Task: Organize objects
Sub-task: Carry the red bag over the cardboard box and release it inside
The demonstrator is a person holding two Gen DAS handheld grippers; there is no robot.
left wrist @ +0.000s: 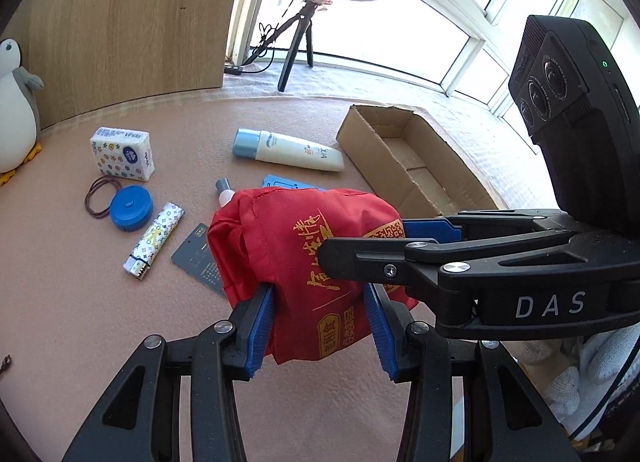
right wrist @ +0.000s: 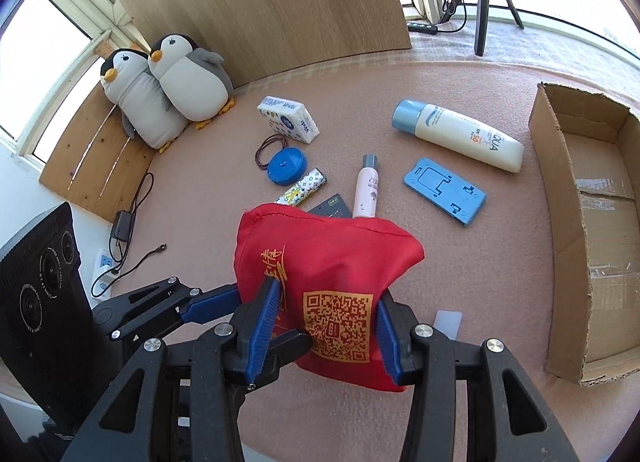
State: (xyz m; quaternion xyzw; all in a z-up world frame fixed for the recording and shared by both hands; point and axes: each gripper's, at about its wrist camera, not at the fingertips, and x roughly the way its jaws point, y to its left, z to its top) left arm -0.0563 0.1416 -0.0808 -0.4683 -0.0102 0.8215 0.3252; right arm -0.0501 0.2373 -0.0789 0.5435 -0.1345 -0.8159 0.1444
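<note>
A red cloth bag (left wrist: 304,246) with gold print is held above the pink table by both grippers. My left gripper (left wrist: 320,326) is shut on its lower edge. My right gripper (right wrist: 326,330) is shut on the bag (right wrist: 324,274) beside the QR code; it also reaches in from the right in the left wrist view (left wrist: 360,246). On the table lie a sunscreen tube (right wrist: 460,134), a small pink bottle (right wrist: 366,192), a blue phone stand (right wrist: 444,190), a lighter (right wrist: 302,192), a blue tape measure (right wrist: 286,166), a tissue pack (right wrist: 288,118), a hair tie (right wrist: 266,148) and a grey card (left wrist: 198,258).
An open cardboard box (right wrist: 556,198) stands at the right of the table. Two plush penguins (right wrist: 168,86) sit at the back left against a wooden panel (right wrist: 272,2). A ring light on a tripod (left wrist: 304,42) stands behind the table. A power strip and cables (right wrist: 116,246) lie at the left edge.
</note>
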